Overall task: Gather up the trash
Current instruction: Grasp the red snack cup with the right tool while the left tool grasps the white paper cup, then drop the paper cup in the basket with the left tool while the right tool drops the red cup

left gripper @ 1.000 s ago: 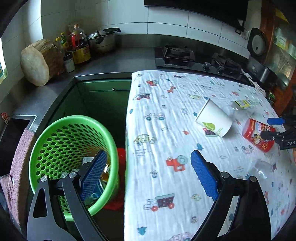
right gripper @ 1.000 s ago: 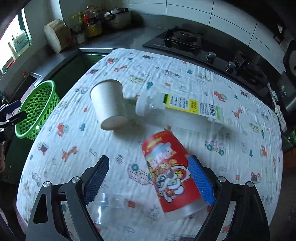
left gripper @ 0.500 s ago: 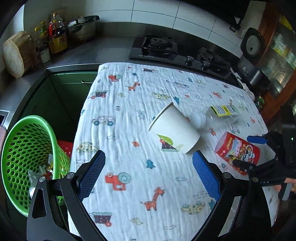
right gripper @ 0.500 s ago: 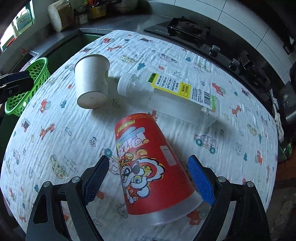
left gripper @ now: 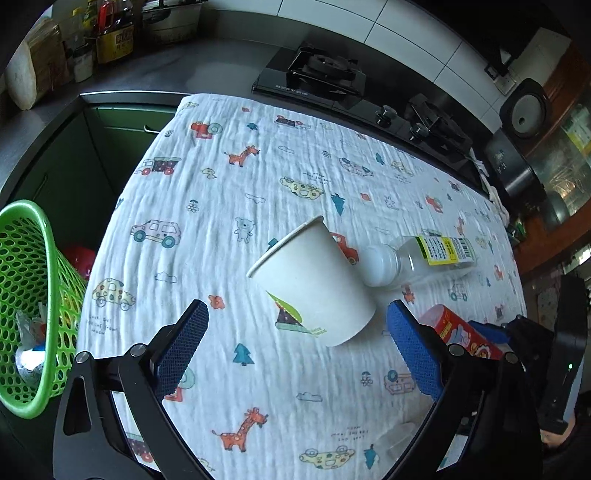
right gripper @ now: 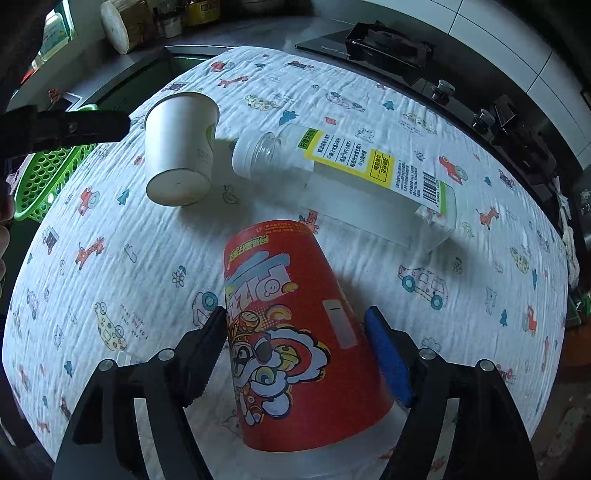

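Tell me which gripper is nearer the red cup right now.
Right. The right gripper straddles the red cup, one finger on each side. The left gripper is open in front of the white paper cup, with the red cup off to its right.

Kitchen setup here: the worktop is covered with a white cloth [left gripper: 258, 192] printed with little cars, giraffes and trees, and behind it there's a black gas hob [left gripper: 325, 74] set into a dark counter [left gripper: 207, 66] under a white tiled wall [left gripper: 406, 40]. Back left corner of the counter has a thick round wooden chopping block [left gripper: 26, 70] leaning up, some bottles and jars [left gripper: 110, 33] and a steel pot [left gripper: 170, 18], with green cabinet fronts [left gripper: 125, 125] below. Daylight comes in from a window [right gripper: 55, 33] on the left, and a dark rice cooker [left gripper: 524, 114] sits at the far right.
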The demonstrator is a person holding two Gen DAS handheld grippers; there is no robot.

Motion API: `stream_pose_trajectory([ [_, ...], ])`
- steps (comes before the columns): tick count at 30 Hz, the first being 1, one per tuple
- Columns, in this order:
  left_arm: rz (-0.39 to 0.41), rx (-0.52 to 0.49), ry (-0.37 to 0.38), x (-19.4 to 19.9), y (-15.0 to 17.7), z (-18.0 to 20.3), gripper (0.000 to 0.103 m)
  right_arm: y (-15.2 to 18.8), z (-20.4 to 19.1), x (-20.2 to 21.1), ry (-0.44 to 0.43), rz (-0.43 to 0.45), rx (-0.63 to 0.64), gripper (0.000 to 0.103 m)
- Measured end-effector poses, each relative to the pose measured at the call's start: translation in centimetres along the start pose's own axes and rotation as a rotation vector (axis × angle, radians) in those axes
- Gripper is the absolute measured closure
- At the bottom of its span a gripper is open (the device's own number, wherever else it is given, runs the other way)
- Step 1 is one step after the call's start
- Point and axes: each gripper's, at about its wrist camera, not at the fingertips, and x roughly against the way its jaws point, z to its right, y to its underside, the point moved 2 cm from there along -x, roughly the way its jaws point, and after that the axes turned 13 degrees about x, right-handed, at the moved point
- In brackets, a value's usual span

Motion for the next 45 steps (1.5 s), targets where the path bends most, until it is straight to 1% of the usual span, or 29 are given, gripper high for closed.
stream_pose_trajectory([
  [4,-0.031,0.059,0.016,-1.5,-0.4,0.2,0.007,0.6,0.1,0.2,-0.008,0.007,-0.017,0.031],
  [8,-0.046,0.089,-0.003,-2.9,-0.5,0.5,0.007,1.1,0.3,0.5,-0.019,0.017,-0.041,0.033],
  [13,-0.065,0.149,0.002,-4.3,-1.0,0.4,0.007,1.6,0.7,0.9,-0.027,0.032,-0.069,0.034],
  [19,-0.076,0.177,-0.016,-5.6,-1.2,0.4,0.009,2.1,0.9,1.3,-0.032,0.04,-0.087,0.034],
  [21,-0.077,0.182,-0.02,-5.8,-1.3,0.4,0.012,2.2,0.9,1.4,-0.033,0.043,-0.091,0.034],
  [24,-0.093,0.194,-0.011,-6.2,-1.2,0.2,0.023,2.4,0.8,1.7,-0.039,0.05,-0.098,0.035],
  [27,-0.101,0.216,0.01,-6.2,-1.2,-0.1,0.026,2.4,0.7,1.9,-0.04,0.057,-0.099,0.035],
  [30,-0.092,0.199,0.01,-6.1,-1.1,0.1,0.03,2.4,0.3,2.3,-0.041,0.064,-0.1,0.035],
  [32,-0.084,0.178,0.012,-5.7,-0.9,0.3,0.036,2.4,0.1,2.6,-0.041,0.071,-0.101,0.035],
  [38,-0.047,0.131,0.027,-4.0,-0.7,0.3,0.039,1.9,-0.6,3.5,-0.04,0.093,-0.104,0.036],
  [45,0.011,0.1,0.044,-0.4,-0.5,-0.7,0.039,0.9,-2.0,4.6,-0.047,0.12,-0.089,0.036],
])
